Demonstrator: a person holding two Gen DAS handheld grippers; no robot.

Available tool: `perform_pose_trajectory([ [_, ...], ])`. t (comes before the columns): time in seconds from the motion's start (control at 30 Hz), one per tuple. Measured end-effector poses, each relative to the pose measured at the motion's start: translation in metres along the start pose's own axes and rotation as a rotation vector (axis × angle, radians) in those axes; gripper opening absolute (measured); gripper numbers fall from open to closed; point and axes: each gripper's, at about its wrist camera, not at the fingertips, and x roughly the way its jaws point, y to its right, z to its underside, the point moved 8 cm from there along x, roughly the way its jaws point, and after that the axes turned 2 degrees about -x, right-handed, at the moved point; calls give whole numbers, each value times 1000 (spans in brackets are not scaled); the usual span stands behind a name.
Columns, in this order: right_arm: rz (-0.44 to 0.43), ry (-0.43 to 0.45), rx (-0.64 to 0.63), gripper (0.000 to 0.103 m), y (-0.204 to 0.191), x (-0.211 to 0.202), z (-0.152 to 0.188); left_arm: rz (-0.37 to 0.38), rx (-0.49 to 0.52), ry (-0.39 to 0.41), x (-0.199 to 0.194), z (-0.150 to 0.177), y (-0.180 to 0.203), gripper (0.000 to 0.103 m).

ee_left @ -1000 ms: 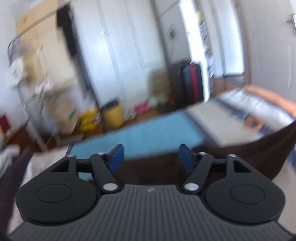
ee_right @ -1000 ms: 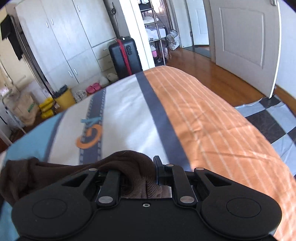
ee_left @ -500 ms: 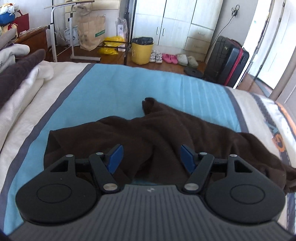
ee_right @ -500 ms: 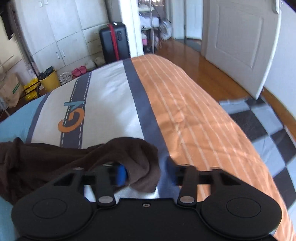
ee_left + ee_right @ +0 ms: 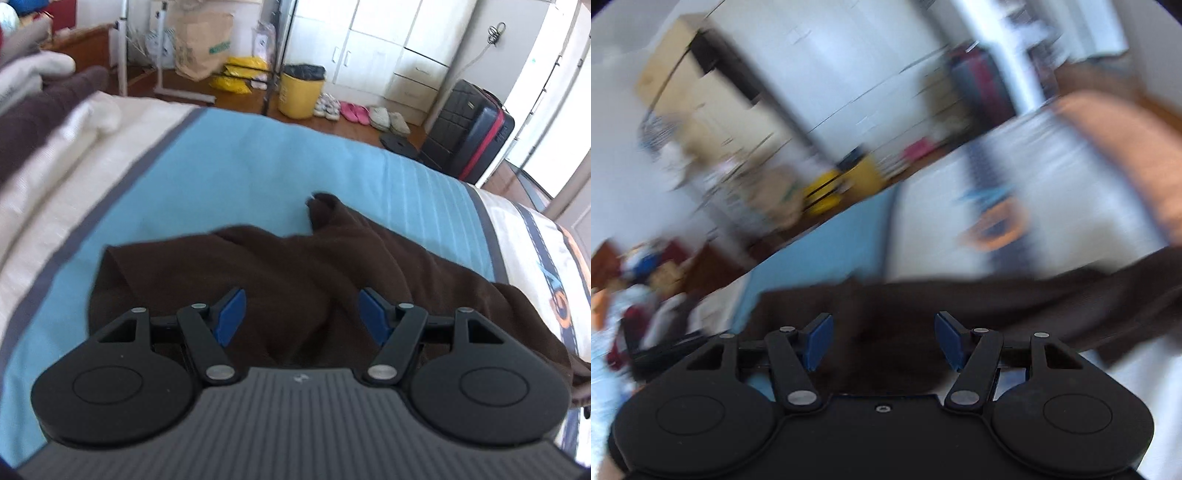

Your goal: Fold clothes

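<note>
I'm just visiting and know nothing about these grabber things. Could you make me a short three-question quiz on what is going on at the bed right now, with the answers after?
1. True or false: the left gripper is clamped on the brown garment.
2. Which band of the bedspread does most of the garment lie on? A) orange B) light blue C) white
3. Fill in: the right gripper has its jaws ____, with nothing between them.

Key
1. False: its blue pads stand apart above the cloth.
2. B.
3. Open. That view is blurred, yet the pads are clearly separated.
</note>
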Motion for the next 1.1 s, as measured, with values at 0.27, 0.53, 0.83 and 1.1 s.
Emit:
perform_pose_trajectory([
  [0.27, -88, -70, 12, 66, -26, 94, 15, 23, 96, 10, 9, 14, 30, 67],
  [0.53, -223, 85, -339, 12, -83, 62, 26, 107, 171, -135, -8, 40, 43, 65],
  [0.83, -459, -209, -515, 12, -150, -2, 96, 371, 141, -138, -51, 49, 80, 79],
  [1.1, -446, -314, -582, 12, -141, 3, 124, 4, 281, -294, 3, 77, 62, 97],
])
